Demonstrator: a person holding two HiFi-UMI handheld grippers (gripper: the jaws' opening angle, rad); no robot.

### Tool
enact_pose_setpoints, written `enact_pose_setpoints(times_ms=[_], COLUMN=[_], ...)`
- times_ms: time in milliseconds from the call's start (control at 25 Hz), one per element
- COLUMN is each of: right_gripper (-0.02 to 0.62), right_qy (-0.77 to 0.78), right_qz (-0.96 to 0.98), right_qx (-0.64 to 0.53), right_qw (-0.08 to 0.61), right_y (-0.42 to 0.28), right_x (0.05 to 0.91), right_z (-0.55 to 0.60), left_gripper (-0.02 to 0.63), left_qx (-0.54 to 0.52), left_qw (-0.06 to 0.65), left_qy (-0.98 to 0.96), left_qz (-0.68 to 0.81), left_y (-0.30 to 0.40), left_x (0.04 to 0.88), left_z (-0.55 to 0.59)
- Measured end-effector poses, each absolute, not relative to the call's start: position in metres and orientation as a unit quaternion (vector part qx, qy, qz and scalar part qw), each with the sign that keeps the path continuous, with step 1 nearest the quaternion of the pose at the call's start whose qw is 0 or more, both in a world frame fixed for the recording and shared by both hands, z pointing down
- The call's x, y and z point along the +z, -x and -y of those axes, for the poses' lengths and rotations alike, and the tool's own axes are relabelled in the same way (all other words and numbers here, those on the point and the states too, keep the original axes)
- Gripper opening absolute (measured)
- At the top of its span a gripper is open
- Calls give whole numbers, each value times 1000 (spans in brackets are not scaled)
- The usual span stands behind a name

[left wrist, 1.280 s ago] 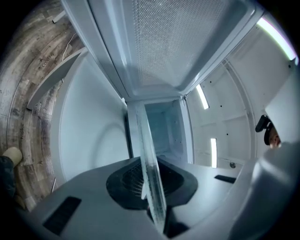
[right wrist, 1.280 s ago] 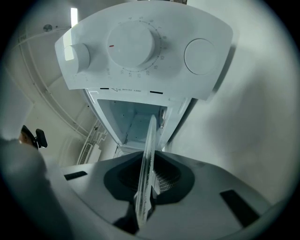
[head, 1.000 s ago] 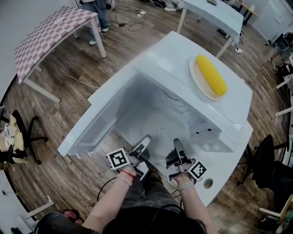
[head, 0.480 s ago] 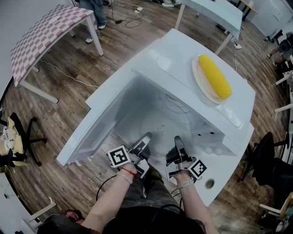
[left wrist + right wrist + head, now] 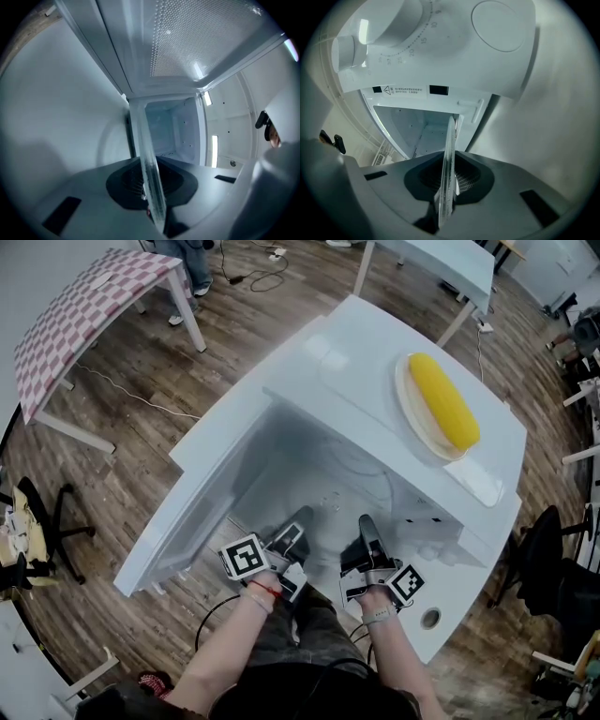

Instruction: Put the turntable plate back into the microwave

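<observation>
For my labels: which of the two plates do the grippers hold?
The clear glass turntable plate, clamped by left gripper and right gripper; the cream plate atop the microwave carries corn.

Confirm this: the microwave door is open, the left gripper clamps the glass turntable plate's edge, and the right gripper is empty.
Wrong on the right gripper: the right gripper view shows its jaws shut on the edge of the turntable plate too. The rest stands: microwave door open, left gripper clamping the plate.
</observation>
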State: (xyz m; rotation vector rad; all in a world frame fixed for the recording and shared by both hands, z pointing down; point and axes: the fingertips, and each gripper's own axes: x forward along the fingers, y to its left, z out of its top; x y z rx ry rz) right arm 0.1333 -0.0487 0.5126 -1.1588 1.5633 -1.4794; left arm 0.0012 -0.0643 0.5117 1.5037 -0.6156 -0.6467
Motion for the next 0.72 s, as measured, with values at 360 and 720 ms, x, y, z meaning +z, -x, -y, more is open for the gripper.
enact_pose_setpoints(times_ms=[360, 720], right_gripper=[46, 46], right_qy=[454, 463], right_qz=[-583, -572], right_qx=[-578, -582], right_qw=[345, 346], right_y=[-136, -140], right_x=[520, 523], right_z=[60, 70], left_gripper=[32, 32], left_qx=[-277, -286], left_qw=[640, 645], left_qy=[-663, -655], left_qz=[274, 270], left_y=[-4, -6], left_x=[519, 518], left_z=[77, 88])
